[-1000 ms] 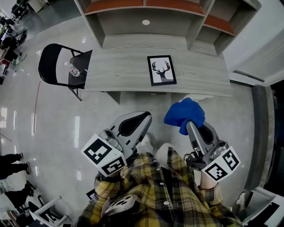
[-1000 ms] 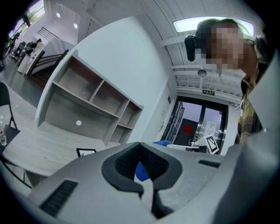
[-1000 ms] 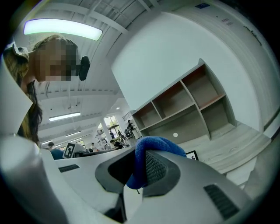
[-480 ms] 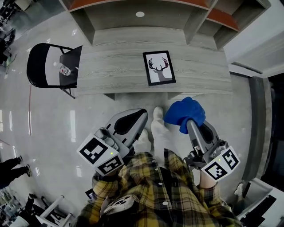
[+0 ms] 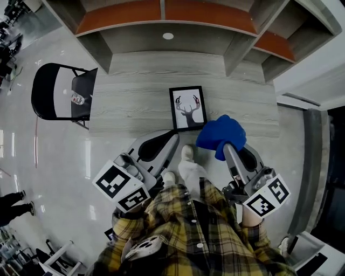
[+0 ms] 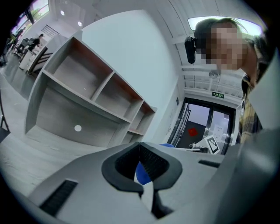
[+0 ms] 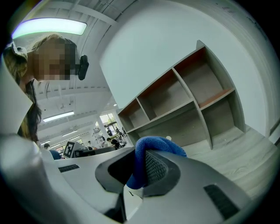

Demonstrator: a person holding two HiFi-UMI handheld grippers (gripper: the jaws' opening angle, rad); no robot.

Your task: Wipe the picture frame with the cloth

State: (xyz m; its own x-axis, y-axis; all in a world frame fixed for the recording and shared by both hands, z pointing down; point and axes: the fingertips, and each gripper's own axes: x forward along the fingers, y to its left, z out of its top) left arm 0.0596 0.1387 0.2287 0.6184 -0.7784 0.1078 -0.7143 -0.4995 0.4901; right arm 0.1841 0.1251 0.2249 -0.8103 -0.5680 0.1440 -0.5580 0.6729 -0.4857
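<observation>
Cannot see the right gripper's tips from above: buried in the soft blue cloth pinched tight there. Pressed together and empty: the left gripper. Just ahead, between both, lying flat on the grey wooden desk: black-framed deer picture. Hard to tell whether cloth touches its lower right corner.

Office: desk, shelves, chair
</observation>
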